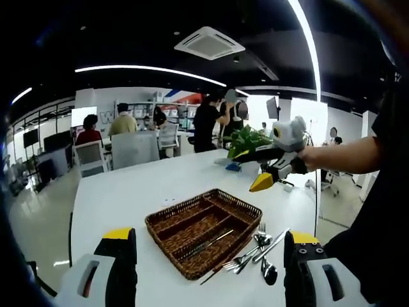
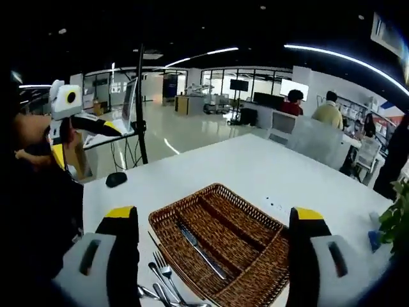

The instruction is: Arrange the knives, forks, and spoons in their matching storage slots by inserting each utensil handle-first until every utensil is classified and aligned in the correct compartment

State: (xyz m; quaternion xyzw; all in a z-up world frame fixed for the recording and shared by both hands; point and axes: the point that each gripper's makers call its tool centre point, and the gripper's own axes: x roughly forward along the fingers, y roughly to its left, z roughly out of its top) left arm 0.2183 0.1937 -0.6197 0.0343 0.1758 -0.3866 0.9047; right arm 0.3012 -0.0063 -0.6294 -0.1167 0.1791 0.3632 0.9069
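White bench [image 1: 128, 192] with a wicker cutlery tray [image 1: 204, 231] of long compartments. One knife [image 2: 200, 251] lies in a compartment; loose forks and spoons [image 1: 259, 251] lie on the bench just beside the tray. Left tongs [image 1: 208, 268] and right tongs [image 2: 214, 256] both stand spread wide, holding nothing, above the tray.

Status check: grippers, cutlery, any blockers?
Both hand-held grippers open, empty, held above the table. One knife in the wicker tray; forks and spoons piled beside it. Nothing in the way.
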